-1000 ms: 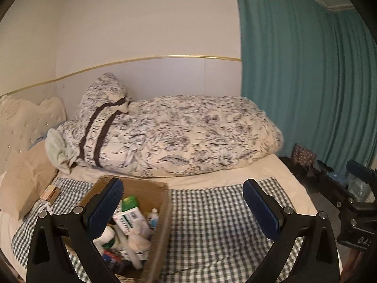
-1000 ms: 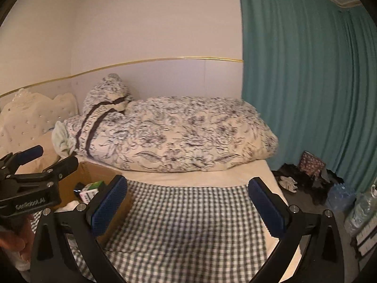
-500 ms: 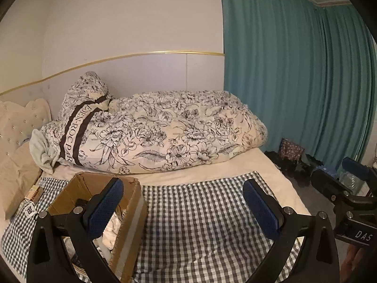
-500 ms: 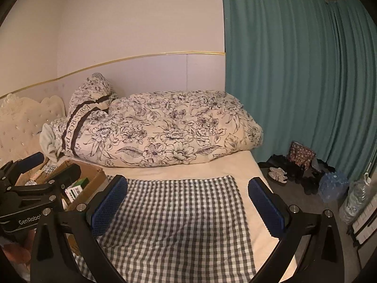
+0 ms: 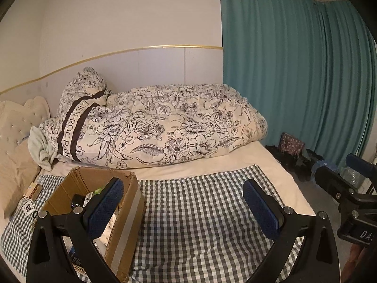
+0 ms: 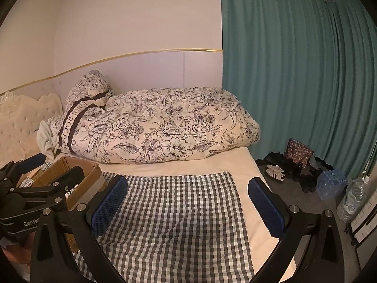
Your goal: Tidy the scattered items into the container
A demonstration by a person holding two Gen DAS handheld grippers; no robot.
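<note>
A brown cardboard box [image 5: 128, 202] stands on the checked cloth [image 5: 200, 217] at the left of the bed, with several small items inside, partly hidden. It also shows in the right wrist view [image 6: 80, 176]. My left gripper [image 5: 182, 206] is open and empty, its left finger over the box. My right gripper [image 6: 187, 202] is open and empty above the bare checked cloth [image 6: 179, 217]. A small flat box [image 5: 33, 189] and a tag [image 5: 28, 208] lie on the cloth left of the cardboard box.
A rolled floral duvet [image 5: 165, 127] lies along the wall. A cream headboard [image 6: 21, 122] is at the left. Teal curtains [image 6: 294, 70] hang on the right. Shoes [image 6: 275, 173] and water bottles [image 6: 329, 184] lie on the floor beside the bed.
Both grippers have pulled back and up from the box. The view into the box is shallower now. Both stay open and empty.
</note>
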